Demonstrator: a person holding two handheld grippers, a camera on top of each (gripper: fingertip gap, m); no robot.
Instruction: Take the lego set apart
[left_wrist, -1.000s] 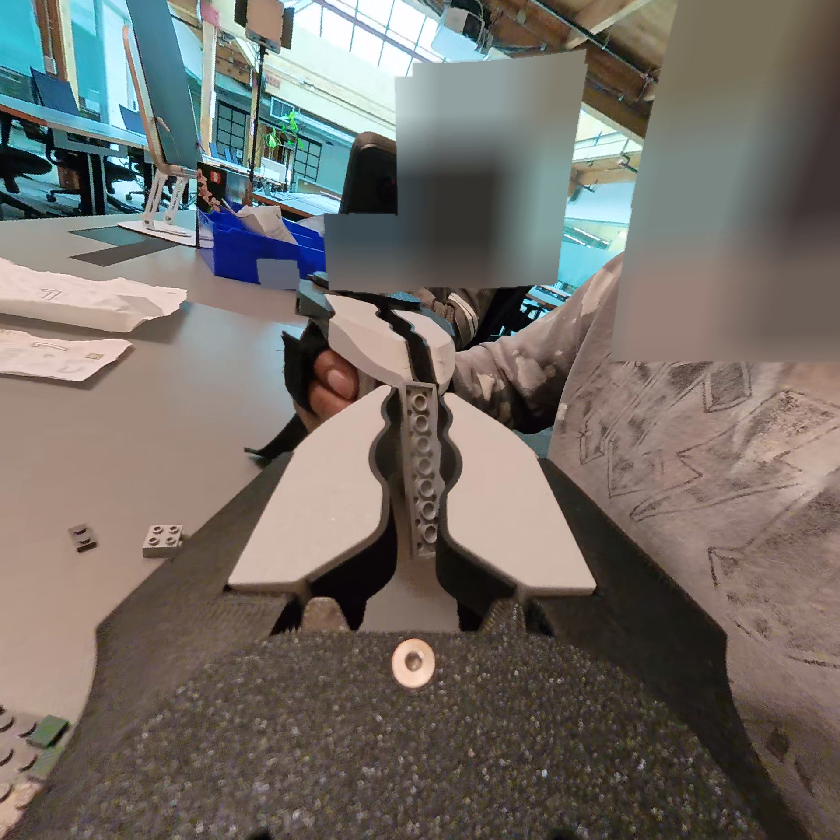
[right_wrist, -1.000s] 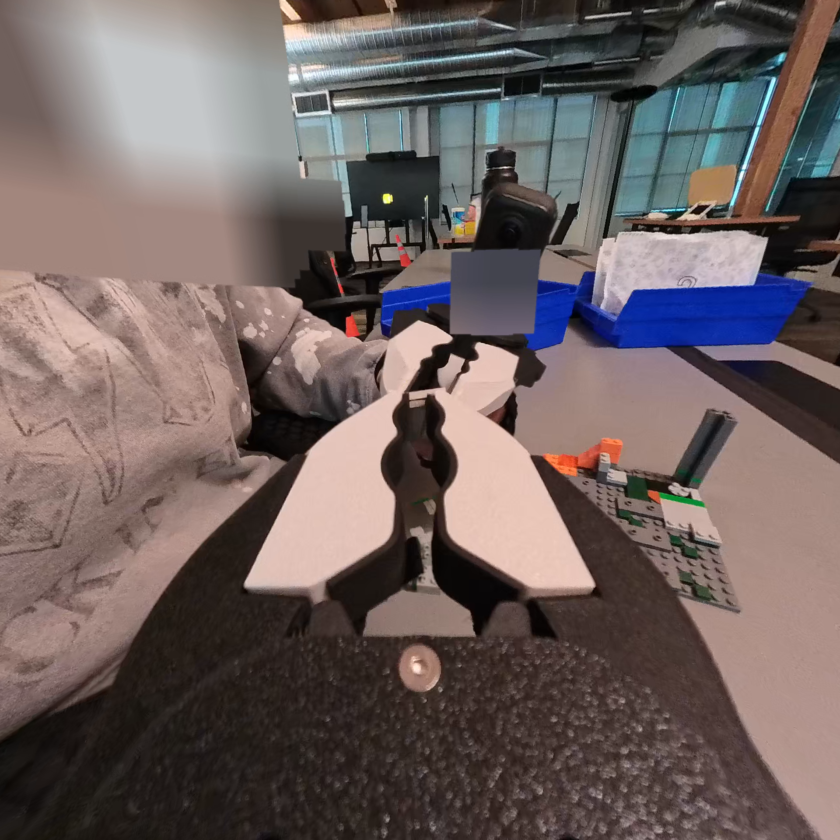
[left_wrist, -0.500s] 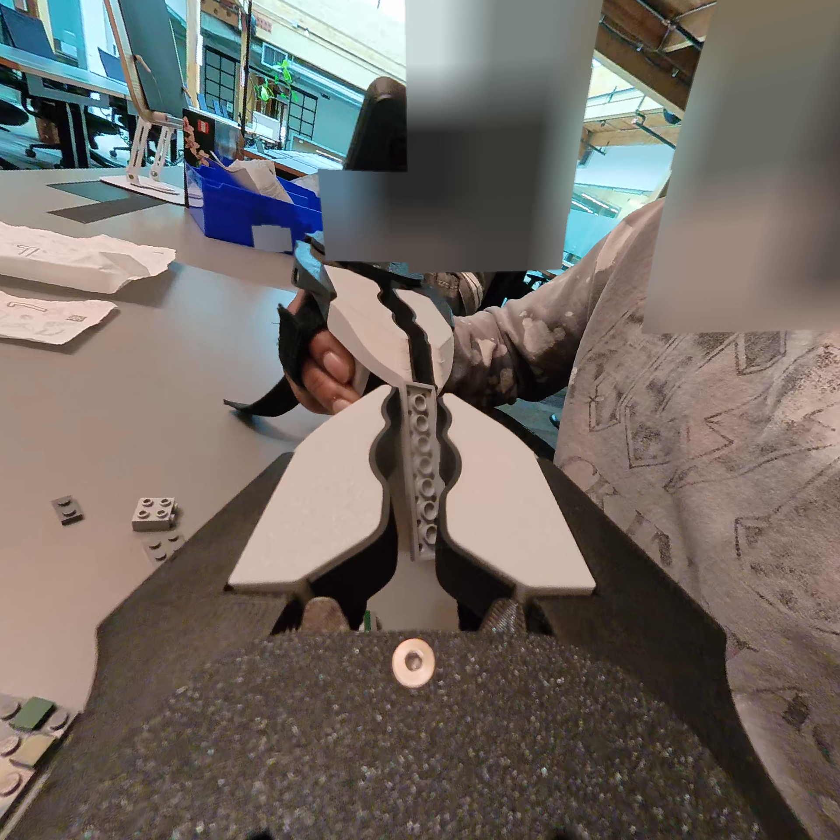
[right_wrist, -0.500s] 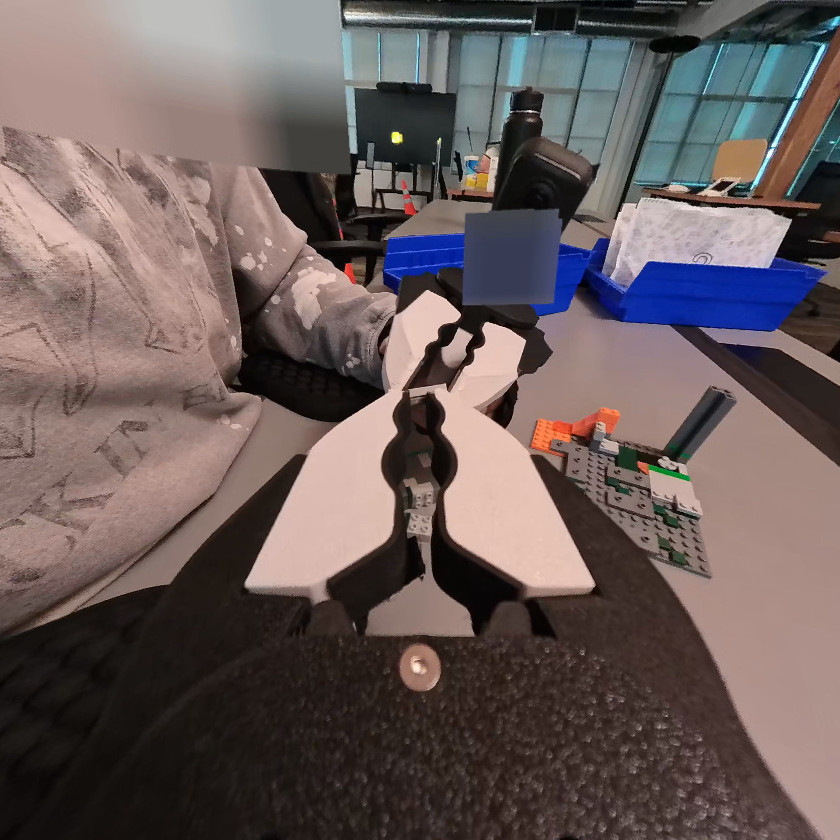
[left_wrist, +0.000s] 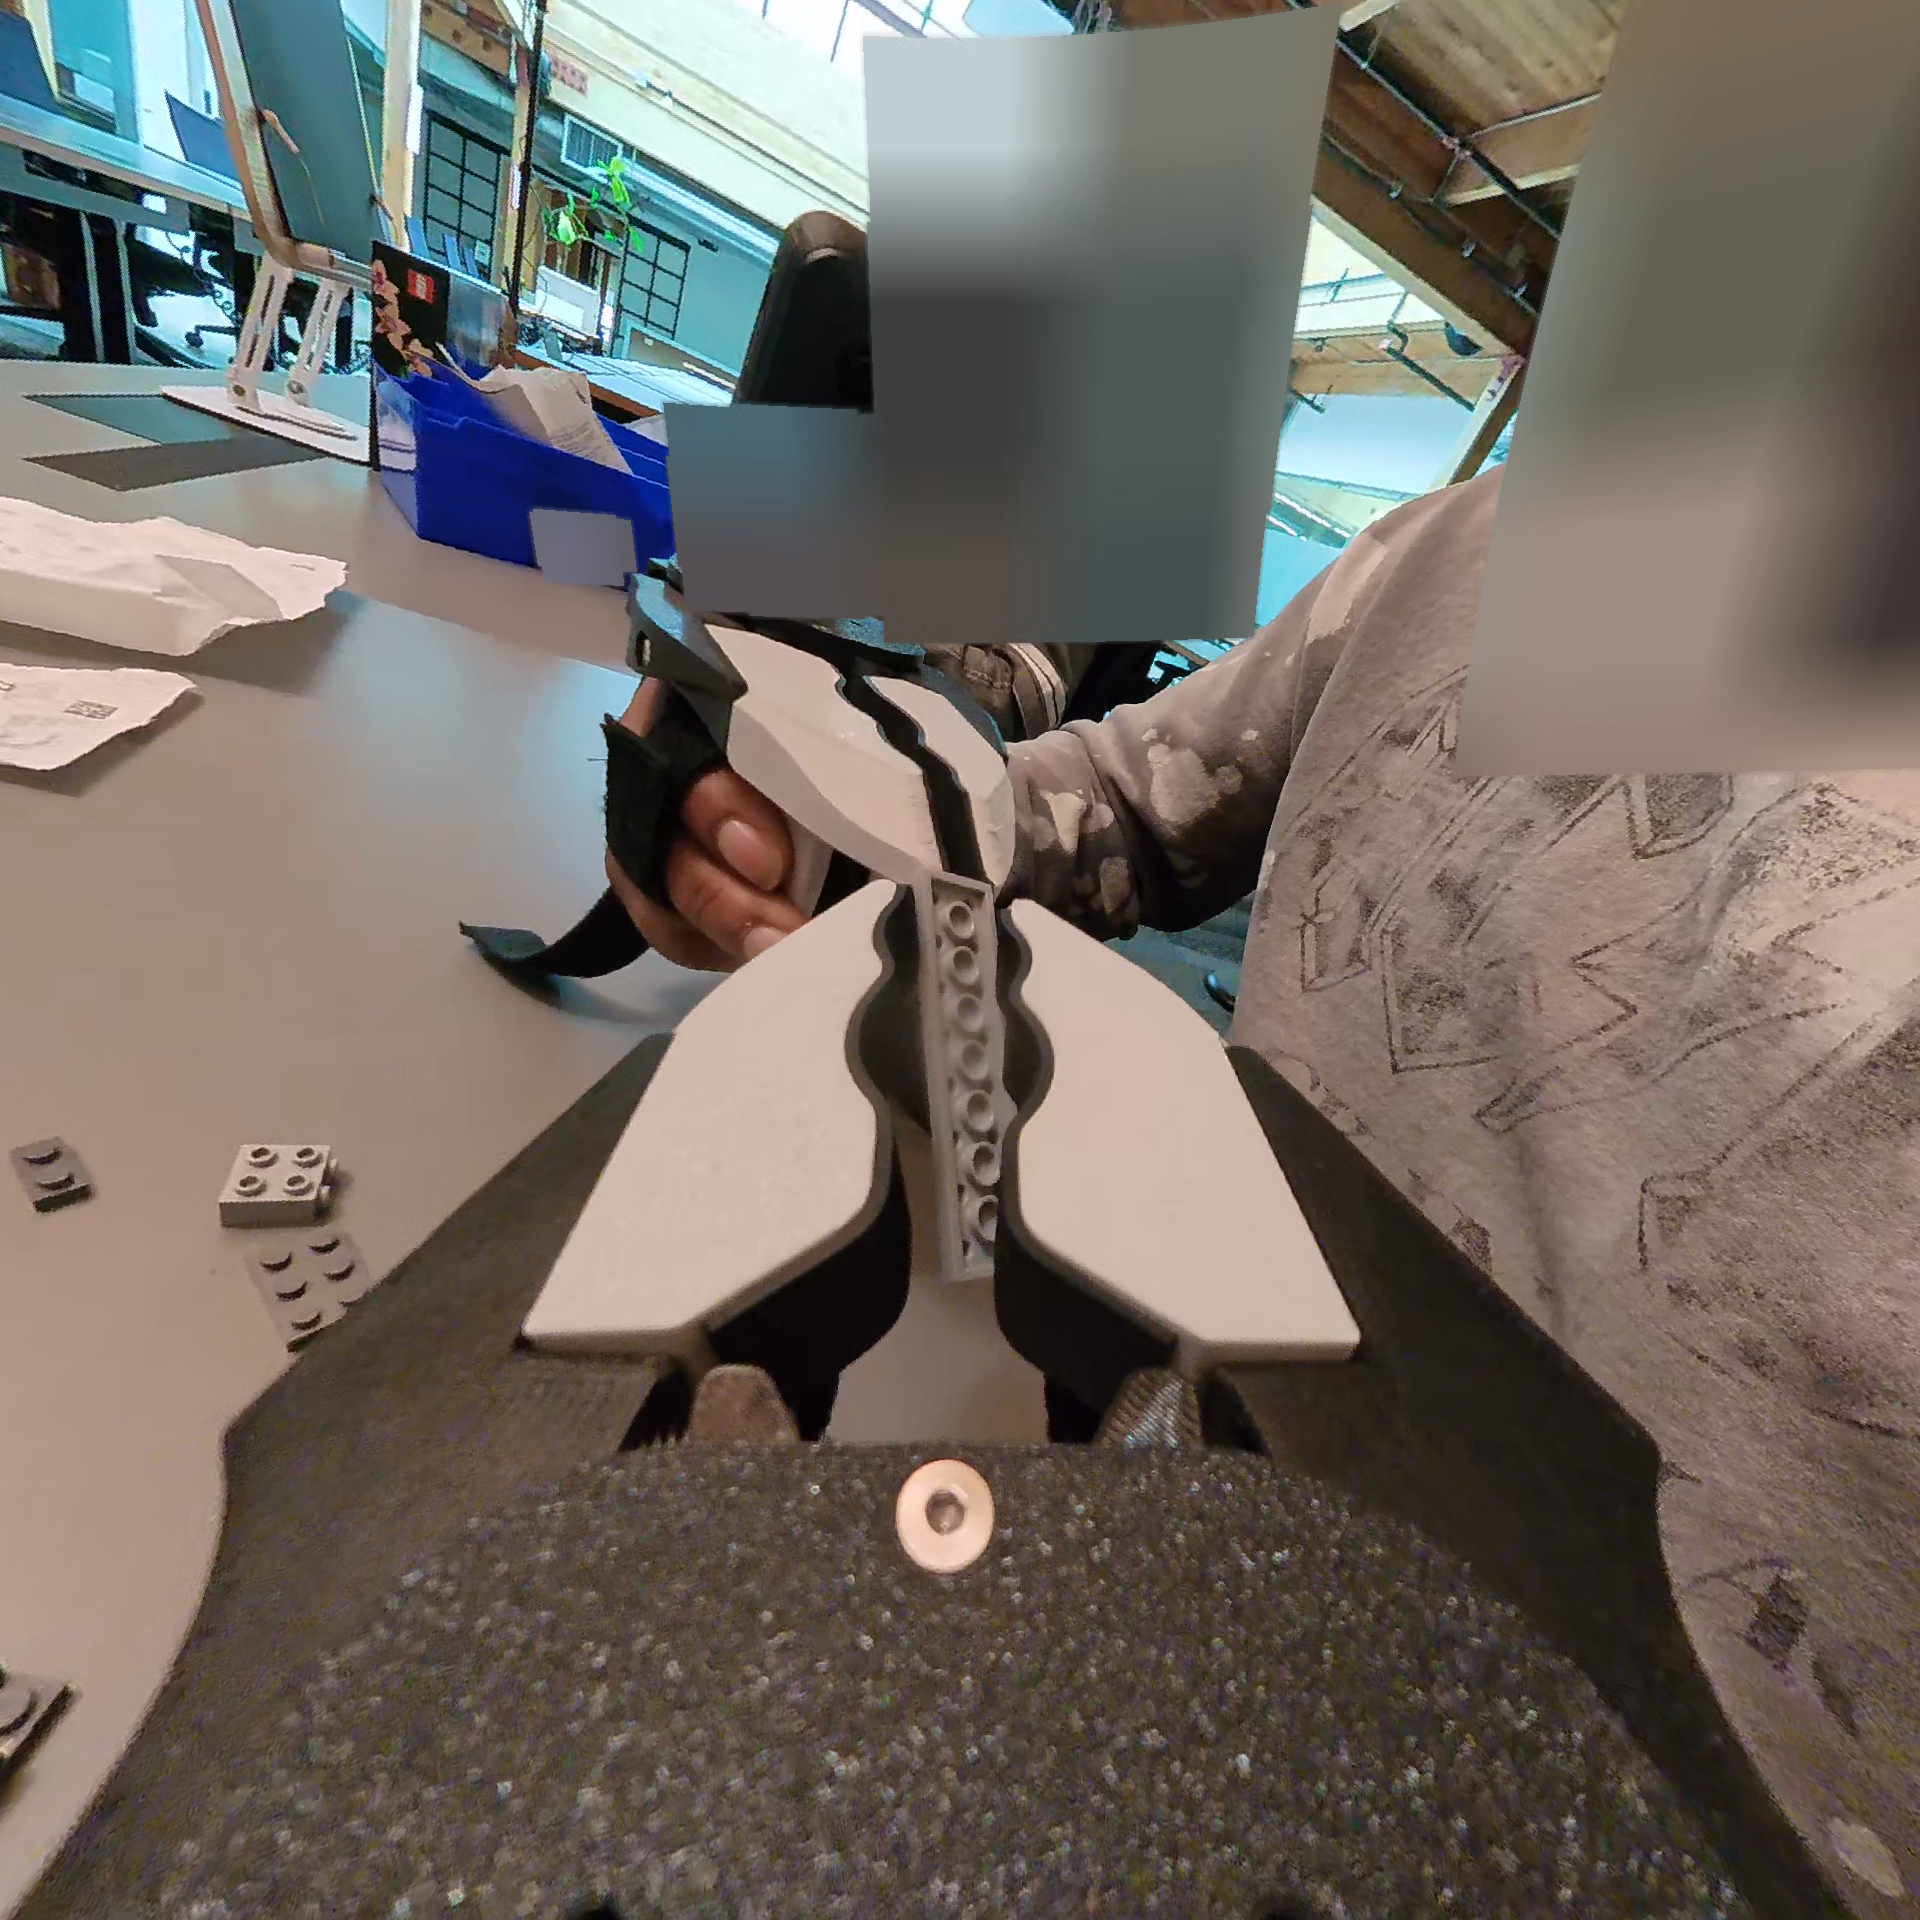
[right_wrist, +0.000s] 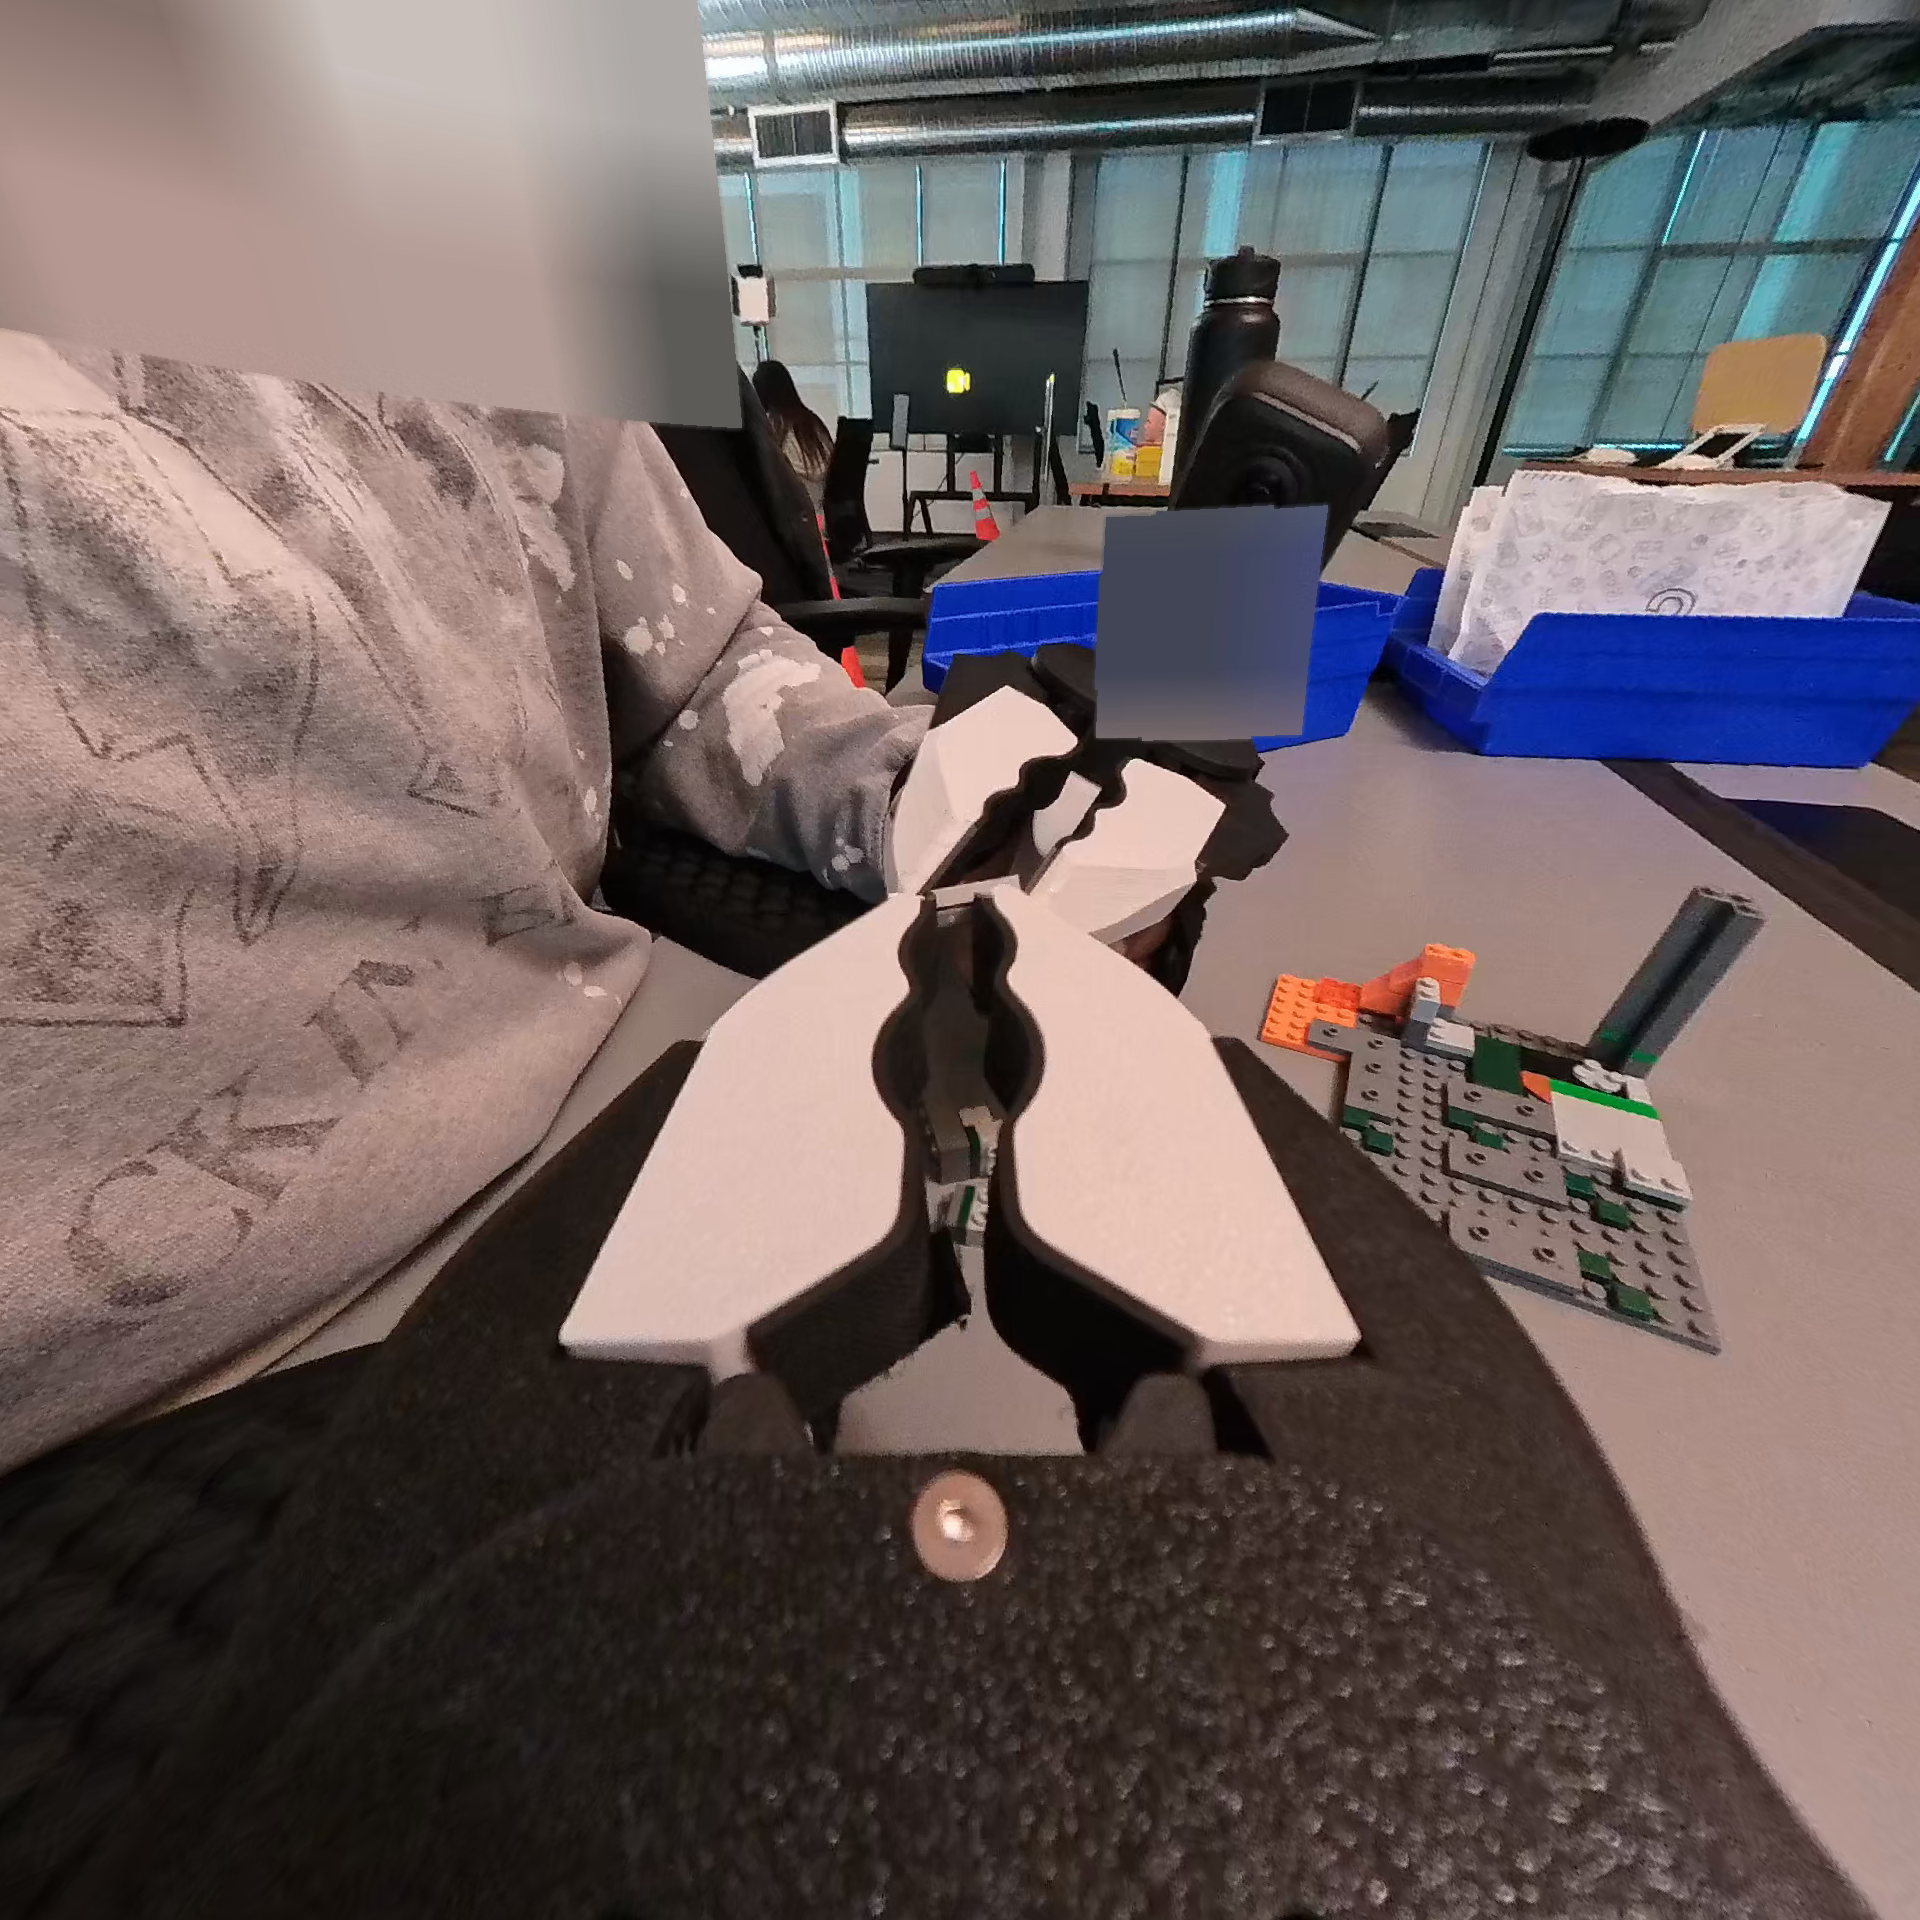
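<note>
Open-plan office space surrounds a grey bench (left_wrist: 312, 831) where the lego work goes on. Held up between the two tools is a long grey lego plate (left_wrist: 966, 1081), studs toward the left wrist camera; the left gripper (left_wrist: 951, 914) has its jaws narrowed onto the plate's edges along most of its length. The right gripper (right_wrist: 966, 925) meets it tip to tip, its jaws drawn close around a small stack of dark, white and green pieces (right_wrist: 964, 1164) deep in its throat, with a grey end showing at its tips; whether that stack is one body with the long plate I cannot tell.

The step in hand looks like splitting a sub-assembly lifted off the model: each tool grips one part. The next move probably calls for a bend or twist at the joint rather than a straight pull, with both grips kept firm so nothing flies.

Further out, the rest of the lego set (right_wrist: 1517, 1153) lies on the bench to the right: a grey baseplate with green, white and orange bits and a dark pillar leaning. Loose grey pieces (left_wrist: 275, 1184) lie left of the left tool. Blue bins (right_wrist: 1662, 675) and paper bags (left_wrist: 156, 582) stand well apart. Only the person's torso, close behind the tools, crowds the work.
</note>
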